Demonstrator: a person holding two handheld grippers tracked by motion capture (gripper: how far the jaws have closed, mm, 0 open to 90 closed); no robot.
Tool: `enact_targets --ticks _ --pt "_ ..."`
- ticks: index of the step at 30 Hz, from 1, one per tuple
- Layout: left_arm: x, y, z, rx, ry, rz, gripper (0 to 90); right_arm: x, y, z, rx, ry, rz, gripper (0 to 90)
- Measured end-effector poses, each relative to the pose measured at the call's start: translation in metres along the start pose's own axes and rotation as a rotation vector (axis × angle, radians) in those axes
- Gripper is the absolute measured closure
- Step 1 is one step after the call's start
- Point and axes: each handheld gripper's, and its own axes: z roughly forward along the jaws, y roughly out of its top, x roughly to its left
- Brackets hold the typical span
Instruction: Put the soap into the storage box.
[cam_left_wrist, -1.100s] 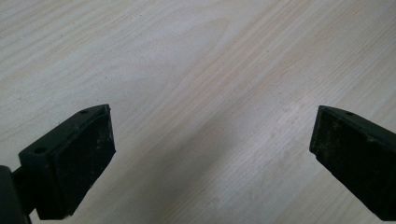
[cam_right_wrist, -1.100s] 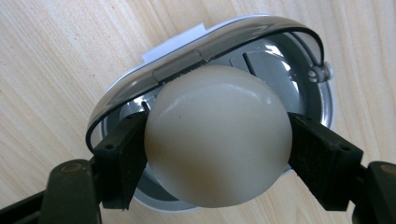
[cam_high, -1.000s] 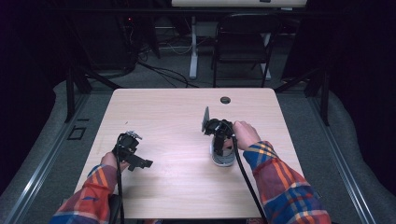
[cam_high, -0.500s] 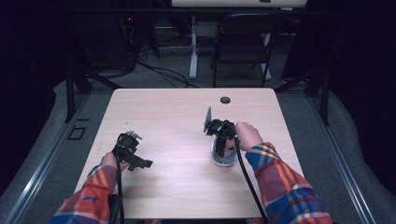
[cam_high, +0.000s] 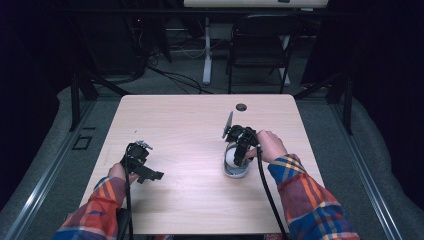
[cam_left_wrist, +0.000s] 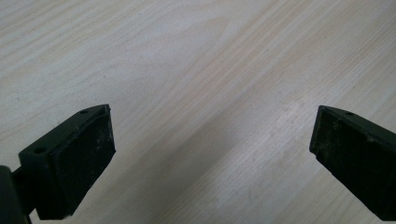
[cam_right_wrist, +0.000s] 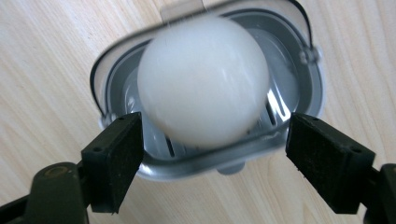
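Your right gripper (cam_right_wrist: 212, 154) hangs spread just above the white ball (cam_right_wrist: 204, 79) in the grey tray (cam_right_wrist: 308, 88), toward the table's (cam_high: 175, 120) right edge. Your left gripper (cam_left_wrist: 210, 154), also spread, hovers over bare wood near the left edge.

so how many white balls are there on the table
1. The white ball sits in the grey tray on the table's right half, between the open right gripper's jaws. None looks hidden.
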Motion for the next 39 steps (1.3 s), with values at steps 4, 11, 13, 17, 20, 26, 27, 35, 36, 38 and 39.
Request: enact_targets --ticks 4,11,13,17,20,26,27,35,36,38,39 --pt "0.000 0.000 0.000 -0.001 -0.001 -0.001 0.0 -0.001 -0.014 -0.014 -0.068 0.000 0.023 14.7" --pt "0.000 0.000 0.000 -0.003 0.000 0.001 0.0 -0.007 -0.038 -0.029 -0.130 0.004 0.080 9.2" --pt "0.000 0.000 0.000 -0.004 0.000 0.002 0.0 -0.009 -0.047 -0.032 -0.128 -0.001 0.091 6.5" --pt "0.000 0.000 0.000 -0.004 0.000 0.001 0.0 -0.012 -0.065 -0.037 -0.165 -0.005 0.128 2.8" --pt "-0.001 0.000 0.000 0.000 0.002 0.002 0.0 -0.015 -0.084 -0.040 -0.167 -0.016 0.157 0.0" --pt "-0.001 0.000 0.000 0.001 0.003 0.001 0.0 -0.017 -0.113 -0.038 -0.188 -0.022 0.204 0.0" --pt "-0.001 0.000 0.000 0.000 0.003 0.001 0.0 -0.018 -0.117 -0.038 -0.177 -0.027 0.205 0.0" --pt "-0.001 0.000 0.001 0.004 0.004 0.001 0.0 -0.024 -0.153 -0.027 -0.173 -0.033 0.273 0.0" --pt "-0.001 0.000 0.001 0.004 0.004 0.001 0.0 -0.024 -0.153 -0.027 -0.173 -0.033 0.273 0.0" --pt "-0.001 0.000 0.001 0.004 0.004 0.001 0.0 -0.026 -0.161 -0.024 -0.159 -0.038 0.279 0.0" --pt "-0.001 0.000 0.001 0.004 0.004 0.001 0.0 -0.026 -0.166 -0.021 -0.165 -0.032 0.299 0.0"
